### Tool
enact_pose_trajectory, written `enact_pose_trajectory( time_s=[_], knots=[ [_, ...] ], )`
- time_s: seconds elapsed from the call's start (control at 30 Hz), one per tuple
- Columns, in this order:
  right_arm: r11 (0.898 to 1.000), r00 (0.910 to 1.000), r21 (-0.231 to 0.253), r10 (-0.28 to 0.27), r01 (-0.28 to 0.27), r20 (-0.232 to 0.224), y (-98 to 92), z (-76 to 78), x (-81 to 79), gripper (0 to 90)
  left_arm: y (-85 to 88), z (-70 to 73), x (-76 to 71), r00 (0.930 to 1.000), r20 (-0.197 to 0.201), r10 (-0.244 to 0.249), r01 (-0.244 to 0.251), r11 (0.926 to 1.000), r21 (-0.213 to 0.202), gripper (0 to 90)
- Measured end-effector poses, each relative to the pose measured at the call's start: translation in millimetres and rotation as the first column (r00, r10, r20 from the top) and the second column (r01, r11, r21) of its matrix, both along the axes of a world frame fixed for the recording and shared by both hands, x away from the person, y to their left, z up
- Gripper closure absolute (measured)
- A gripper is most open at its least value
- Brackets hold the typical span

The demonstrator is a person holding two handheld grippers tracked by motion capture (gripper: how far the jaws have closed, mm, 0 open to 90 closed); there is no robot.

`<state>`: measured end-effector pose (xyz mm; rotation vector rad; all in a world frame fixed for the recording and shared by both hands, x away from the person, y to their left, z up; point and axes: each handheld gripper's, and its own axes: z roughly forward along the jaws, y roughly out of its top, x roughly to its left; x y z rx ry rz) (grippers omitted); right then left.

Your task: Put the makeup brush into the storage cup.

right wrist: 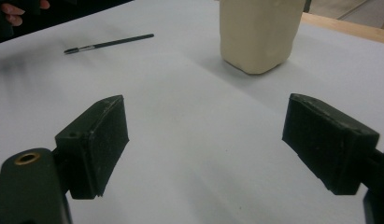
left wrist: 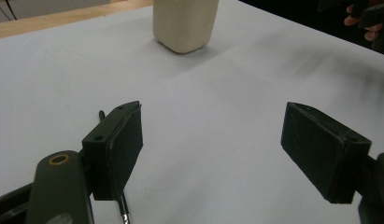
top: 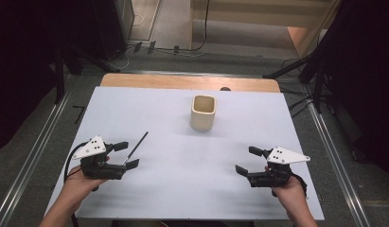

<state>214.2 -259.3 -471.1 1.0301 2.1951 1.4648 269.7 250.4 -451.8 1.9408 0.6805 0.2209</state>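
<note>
A thin black brush [top: 137, 147] lies on the white table [top: 182, 189] at the left, slanting up to the right. My left gripper [top: 126, 154] is open right over its lower end; in the left gripper view the brush [left wrist: 124, 210] passes under the left pad. A cream square cup [top: 203, 112] stands upright at the back middle, seen ahead in the left gripper view [left wrist: 185, 23] and the right gripper view [right wrist: 259, 32]. My right gripper [top: 247, 161] is open at the front right with bare table between its pads. The brush [right wrist: 108, 43] lies far off in its view.
The wooden back edge of the table [top: 187, 81] runs behind the white sheet. Dark stands and cables [top: 301, 75] sit on the floor beyond. Metal rails [top: 36, 156] flank both sides of the table.
</note>
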Motion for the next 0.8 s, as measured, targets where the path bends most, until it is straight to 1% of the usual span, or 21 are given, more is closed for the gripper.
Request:
enact_pose_trajectory(
  time_s=[0.07,0.13,0.27,0.4,0.57,0.8],
  knots=[
    [1.000,1.0000,0.000,-0.001,0.001,-0.008,0.4,-0.1,-0.1,15.3,0.2,-0.1,0.2,1.0000,-0.001,0.001,-0.001,1.0000,0.001,21.3],
    [1.000,1.0000,-0.001,0.003,-0.003,-0.008,0.6,-0.4,0.1,15.3,0.5,0.3,0.1,1.0000,-0.004,0.003,-0.003,1.0000,0.007,21.3],
    [1.000,0.9999,-0.008,0.010,-0.010,-0.006,1.2,-1.0,0.5,15.3,0.6,0.2,0.1,1.0000,-0.005,0.007,-0.007,1.0000,0.002,21.3],
    [1.000,0.9999,-0.010,0.011,-0.011,-0.008,1.3,-1.1,0.5,15.3,0.9,0.6,0.4,1.0000,-0.005,0.008,-0.008,0.9999,0.009,21.3],
    [1.000,0.9998,-0.011,0.014,-0.014,-0.013,1.8,-1.4,0.3,15.3,0.8,0.4,0.5,0.9999,-0.002,0.012,-0.012,0.9999,0.003,21.3],
    [1.000,0.9998,-0.019,0.017,-0.017,-0.012,2.1,-2.1,0.8,15.3,1.4,0.8,1.1,0.9998,-0.001,0.020,-0.020,0.9998,0.006,21.3]
  ],
)
